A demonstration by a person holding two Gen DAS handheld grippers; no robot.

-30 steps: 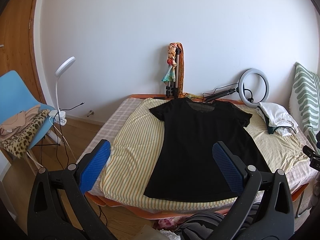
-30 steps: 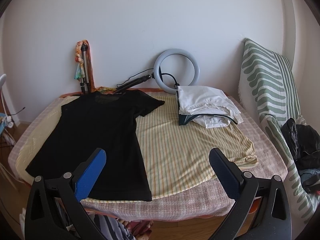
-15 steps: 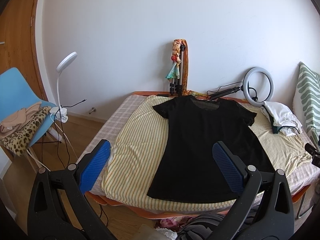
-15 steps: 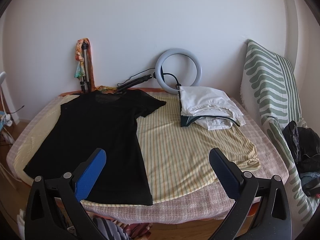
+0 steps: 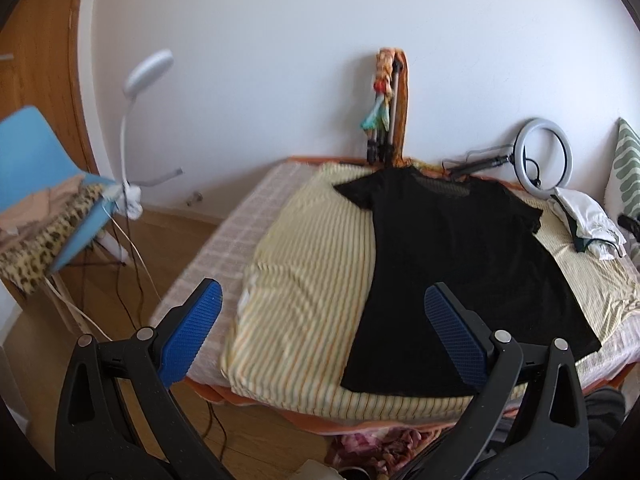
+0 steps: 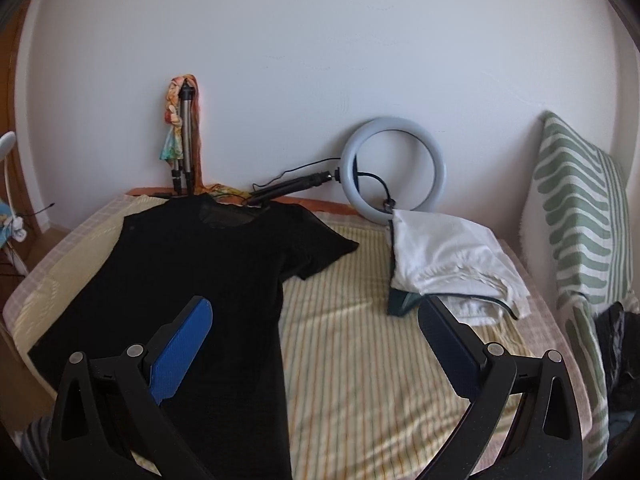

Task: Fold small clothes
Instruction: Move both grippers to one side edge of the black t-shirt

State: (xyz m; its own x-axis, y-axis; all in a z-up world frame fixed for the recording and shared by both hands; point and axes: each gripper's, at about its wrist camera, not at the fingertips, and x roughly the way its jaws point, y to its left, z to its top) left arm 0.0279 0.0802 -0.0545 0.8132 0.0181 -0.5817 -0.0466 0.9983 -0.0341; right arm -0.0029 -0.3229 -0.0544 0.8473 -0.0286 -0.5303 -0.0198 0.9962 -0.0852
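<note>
Short-sleeved black T-shirt [image 5: 460, 280] lies flat and unfolded on the yellow striped bedsheet [image 5: 304, 288], white folded pile [image 6: 444, 252] beside it; left gripper [image 5: 320, 320] and right gripper [image 6: 316, 332] both gape empty, folding not yet begun.

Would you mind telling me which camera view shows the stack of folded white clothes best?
The right wrist view: the folded white clothes lie large and sharp beside the ring light, with the dark green garment beneath visible. In the left wrist view the same stack sits small and distorted near the right edge.
</note>
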